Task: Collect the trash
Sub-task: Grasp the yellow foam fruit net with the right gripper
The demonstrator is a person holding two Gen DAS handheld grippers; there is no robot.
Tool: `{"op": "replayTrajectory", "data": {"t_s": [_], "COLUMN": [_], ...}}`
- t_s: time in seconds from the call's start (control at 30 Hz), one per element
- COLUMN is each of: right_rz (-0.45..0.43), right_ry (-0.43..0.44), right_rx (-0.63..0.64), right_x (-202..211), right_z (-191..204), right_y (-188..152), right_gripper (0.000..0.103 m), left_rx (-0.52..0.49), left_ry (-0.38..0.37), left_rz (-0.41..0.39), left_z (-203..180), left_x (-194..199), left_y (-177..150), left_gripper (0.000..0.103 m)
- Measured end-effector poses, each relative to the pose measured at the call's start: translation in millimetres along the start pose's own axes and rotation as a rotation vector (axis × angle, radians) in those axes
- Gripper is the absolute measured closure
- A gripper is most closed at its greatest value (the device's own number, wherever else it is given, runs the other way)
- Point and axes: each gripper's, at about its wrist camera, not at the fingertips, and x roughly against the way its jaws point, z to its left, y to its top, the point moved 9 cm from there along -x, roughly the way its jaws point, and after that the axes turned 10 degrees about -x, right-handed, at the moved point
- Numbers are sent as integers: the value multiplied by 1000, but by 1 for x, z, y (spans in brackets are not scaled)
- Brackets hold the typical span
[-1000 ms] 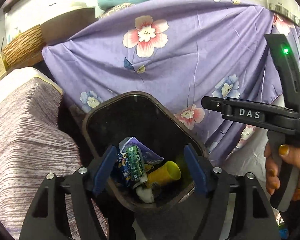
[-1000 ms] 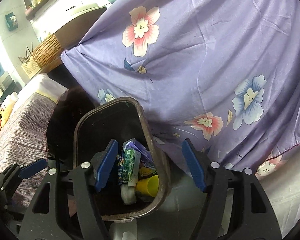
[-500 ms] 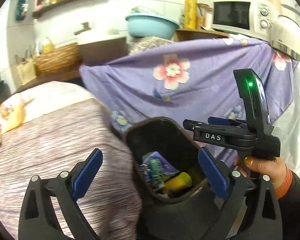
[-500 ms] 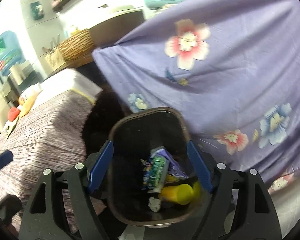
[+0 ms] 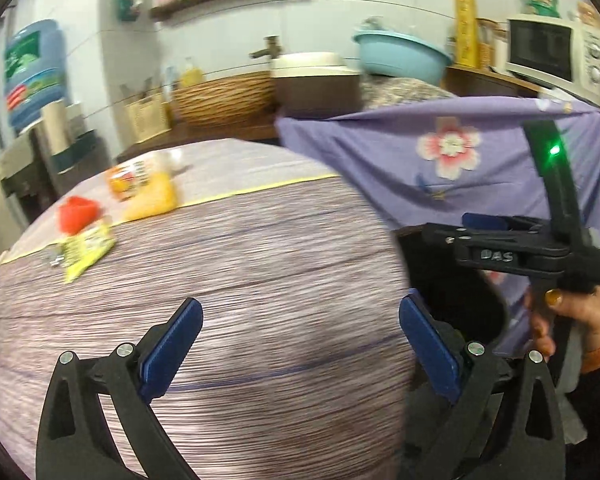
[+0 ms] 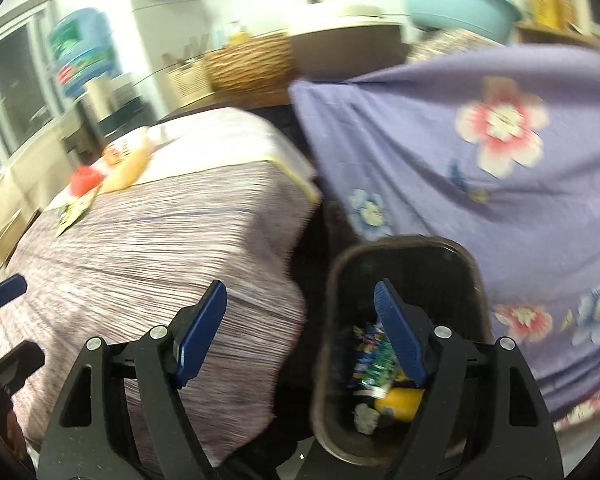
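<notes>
A dark trash bin [image 6: 404, 252] stands on the floor beside the table; it holds wrappers [image 6: 374, 356] and a yellow cup [image 6: 400, 402]. My left gripper [image 5: 298, 344] is open and empty above the striped tablecloth [image 5: 240, 272]. My right gripper [image 6: 300, 332] is open and empty, its right finger over the bin, and it also shows in the left wrist view [image 5: 512, 248]. On the far left of the table lie a yellow-green wrapper [image 5: 86, 250], a red object [image 5: 76, 210] and an orange-yellow packet [image 5: 148, 192].
A purple flowered cloth [image 6: 480, 152] hangs to the right of the bin. Behind stand a wicker basket [image 5: 224, 100], a teal basin [image 5: 400, 58], a microwave [image 5: 552, 52] and a blue water jug [image 5: 32, 76].
Both grippers swung up and to the left, from over the bin toward the table. The table top and its trash came into view. Both stay open.
</notes>
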Motion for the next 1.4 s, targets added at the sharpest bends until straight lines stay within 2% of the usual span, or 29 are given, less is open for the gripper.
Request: {"op": "replayTrajectory", "data": {"t_s": [0.33,0.53,0.67,0.77,0.87,1.0,1.2,1.27,1.3,1.4], "right_rz": [97,153,198,214,223,207,203,218,224,235], "right_ry": [176,248,272,275,277,233,168,145,139,137], "right_rx": [204,300,341,353,352,390,371,390,394,387], "right_x": [-24,-42,-67,-85,-103,-138,-183,-195,-199,-206], "right_z": [126,191,228,250,266,292,306,310,310,309], "right_y": [-2,-3,1,7,16,33,56,56,57,57], "right_gripper": [27,27,27,27,27,27,28,34,47,73], "left_rx": [67,120,171,220,221,231,241,253,263,273], "left_ry": [202,267,278,269,292,287,255,245,237,247], "left_rz": [66,120,154,189,212,220,225,230,231,268], "left_z": [117,175,211,236,252,263,273,277,280,285], "left_x": [19,21,18,10,3,-7,-21,-25,-28,-38], "left_y": [-40,-64,-78,-85,-87,-87,-80,-76,-74,-70], "left_gripper": [6,6,6,6,6,6,6,6,6,6]}}
